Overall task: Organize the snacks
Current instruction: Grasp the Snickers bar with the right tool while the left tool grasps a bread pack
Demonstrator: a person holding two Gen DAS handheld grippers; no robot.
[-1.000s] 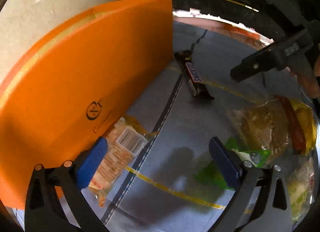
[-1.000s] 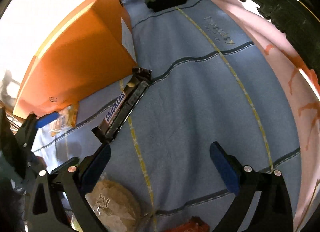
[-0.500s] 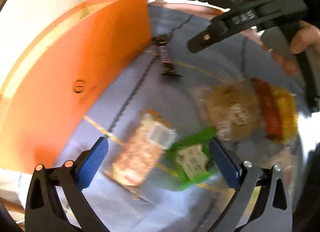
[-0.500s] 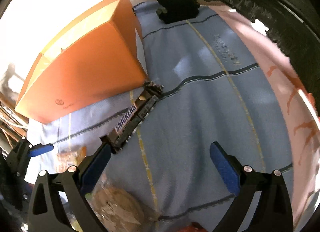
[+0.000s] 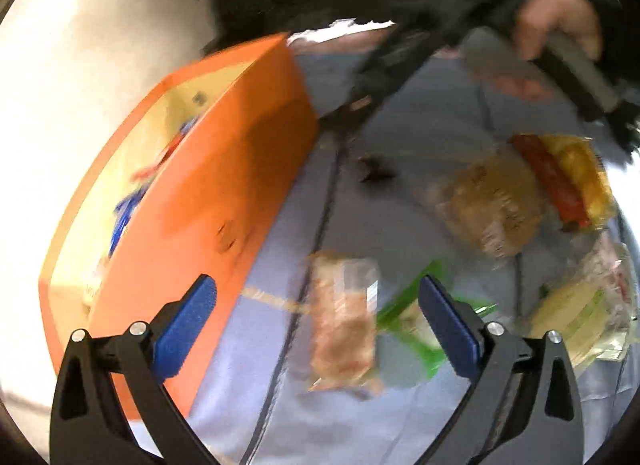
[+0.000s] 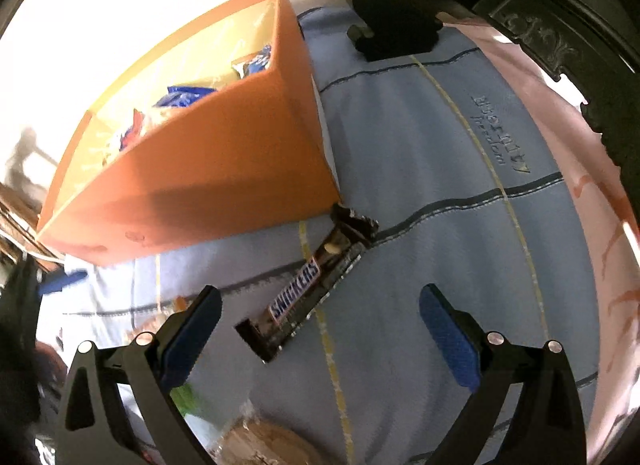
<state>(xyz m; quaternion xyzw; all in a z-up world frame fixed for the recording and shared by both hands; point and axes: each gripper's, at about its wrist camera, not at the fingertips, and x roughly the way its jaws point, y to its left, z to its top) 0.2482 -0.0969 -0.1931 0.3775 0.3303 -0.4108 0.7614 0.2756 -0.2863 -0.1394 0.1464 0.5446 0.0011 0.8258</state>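
An orange box (image 6: 208, 169) stands on the blue cloth (image 6: 420, 193) and holds several snack packs (image 6: 180, 99). A Snickers bar (image 6: 308, 285) lies by the box's near corner. My right gripper (image 6: 320, 329) is open and empty, hovering above the bar's near end. My left gripper (image 5: 316, 313) is open and empty above a pale cracker pack (image 5: 344, 321) and a green pack (image 5: 416, 325), with the orange box (image 5: 192, 201) to its left. The left wrist view is blurred.
Loose snacks lie right of the left gripper: a brown cookie pack (image 5: 492, 205), a red and yellow pack (image 5: 568, 181) and a clear yellow-green pack (image 5: 580, 313). A dark carved frame (image 6: 540, 25) and pink cloth (image 6: 600, 205) edge the far right.
Both grippers have risen and pulled back, so the box's open top and contents now show. The Snickers bar now sits between the right gripper's fingers. No snack has moved.
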